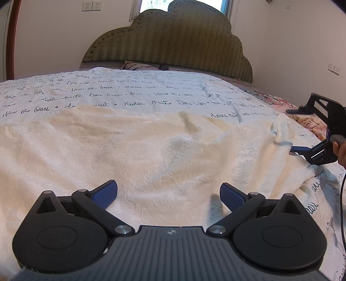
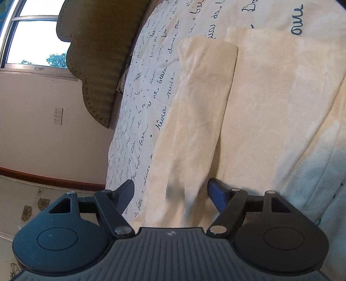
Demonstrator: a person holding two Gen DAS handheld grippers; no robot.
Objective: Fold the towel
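Cream towel (image 1: 138, 151) lies spread across the near part of the bed (image 1: 129, 90), on top of a white bedspread (image 1: 151, 95) printed with dark cursive script. My left gripper (image 1: 168, 195) hangs just over the towel's near middle, fingers (image 1: 106, 195) wide apart, blue pads showing, nothing between them, not touching the cloth as far as I can tell. My right gripper (image 1: 302, 131) is at the right edge of the towel, rolled on its side, so in its own wrist view the bed and the green scalloped headboard (image 2: 101, 54) run tilted. Its fingers (image 2: 218, 197) stand apart too, one above and one below the raised right corner of the towel (image 2: 194, 121); a lifted strip of towel runs between them in the wrist view, but the pads do not press on it. A bit of my hand (image 1: 340, 151) shows behind that gripper. Far end: headboard (image 1: 173, 43), window (image 1: 181, 4) above it, wall sockets (image 1: 92, 6) far left.
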